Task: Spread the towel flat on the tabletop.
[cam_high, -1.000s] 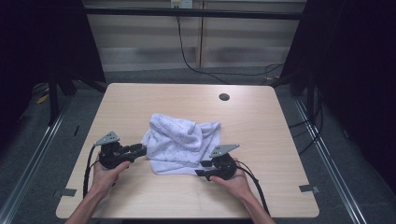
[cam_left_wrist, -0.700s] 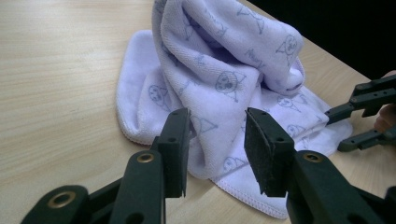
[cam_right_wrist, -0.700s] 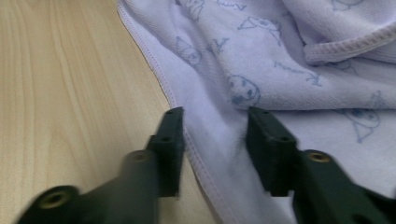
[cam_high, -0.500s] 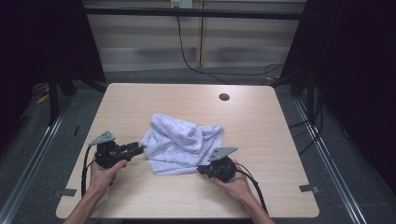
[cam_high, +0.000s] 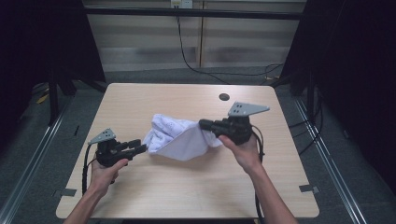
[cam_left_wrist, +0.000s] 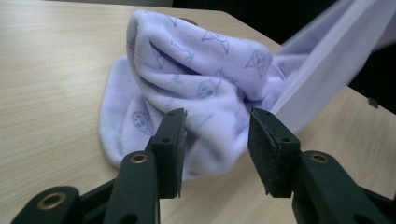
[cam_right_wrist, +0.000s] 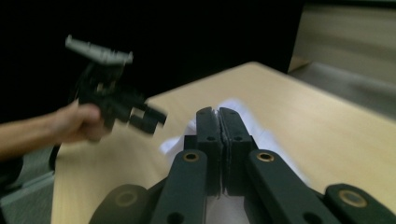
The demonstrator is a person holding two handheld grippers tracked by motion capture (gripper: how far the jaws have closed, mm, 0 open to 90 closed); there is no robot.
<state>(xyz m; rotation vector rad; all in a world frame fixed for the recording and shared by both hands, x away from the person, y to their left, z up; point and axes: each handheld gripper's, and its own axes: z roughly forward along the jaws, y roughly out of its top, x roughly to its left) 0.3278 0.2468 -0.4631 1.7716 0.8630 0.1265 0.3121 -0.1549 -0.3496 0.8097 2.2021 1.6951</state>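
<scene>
A pale lilac printed cloth (cam_high: 177,137) is partly lifted off the table (cam_high: 187,196). My right gripper (cam_high: 203,124) is shut on its right edge and holds that edge up, so the fabric hangs stretched toward the heap. In the right gripper view the jaws (cam_right_wrist: 219,116) meet on a thin line of cloth (cam_right_wrist: 271,140). My left gripper (cam_high: 140,148) lies low at the cloth's left end, and its jaws have just been opening. In the left gripper view, folds of cloth (cam_left_wrist: 205,79) sit at and between its tips (cam_left_wrist: 217,149), with the pads off the fabric.
A round dark hole (cam_high: 224,97) sits in the tabletop near the far right. Cables (cam_high: 187,56) run down the wall behind the table. Dark floor and metal rails (cam_high: 28,158) flank both sides. Bare wood lies in front of the cloth.
The right gripper has closed on the cloth's near right edge and risen with it, pulling the fabric up. The heap has drawn together. The left hand has stayed in place.
</scene>
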